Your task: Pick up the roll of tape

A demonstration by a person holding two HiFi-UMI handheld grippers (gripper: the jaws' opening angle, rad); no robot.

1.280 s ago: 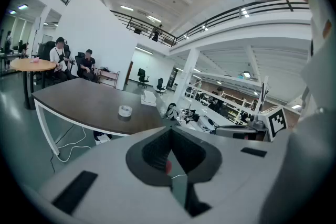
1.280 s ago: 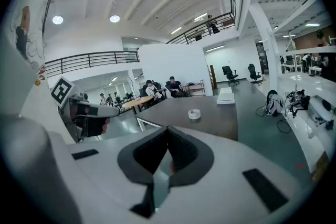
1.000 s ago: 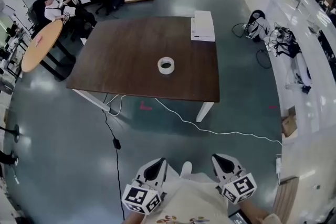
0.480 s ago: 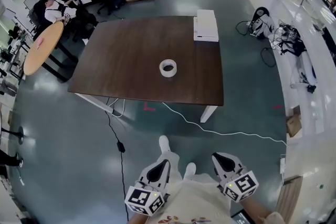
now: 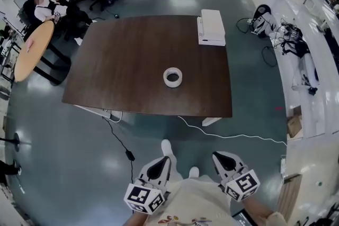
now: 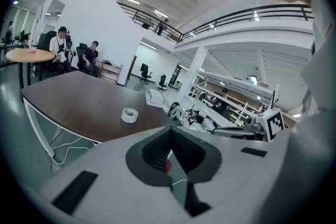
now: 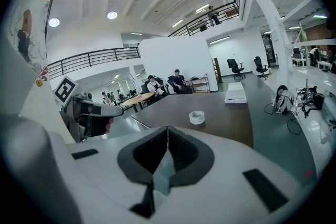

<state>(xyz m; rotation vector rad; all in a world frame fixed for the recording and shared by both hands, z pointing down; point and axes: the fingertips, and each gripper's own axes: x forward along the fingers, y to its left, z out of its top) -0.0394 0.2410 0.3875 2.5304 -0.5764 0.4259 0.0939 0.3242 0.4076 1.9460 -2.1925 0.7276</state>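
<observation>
Tape roll (image 5: pixel 172 77) ahead, left gripper (image 5: pixel 160 164) beside right gripper (image 5: pixel 223 159), fingers (image 7: pixel 184 152) together

The worktop (image 5: pixel 122 66) is big and dark brown, with white legs. It stands on a shiny grey-green floor (image 5: pixel 69 156). Two things lie on the worktop. A white roll of tape (image 5: pixel 172 77) lies flat with its hole facing up, a bit to the right of the middle. A flat white box (image 5: pixel 212 27) lies at the far right corner, along the right edge, well apart from the roll of tape. On the floor, a thin white cable (image 5: pixel 233 136) runs out from under the near edge toward the right. A black cable (image 5: pixel 119 139) trails out from under the near left corner.
</observation>
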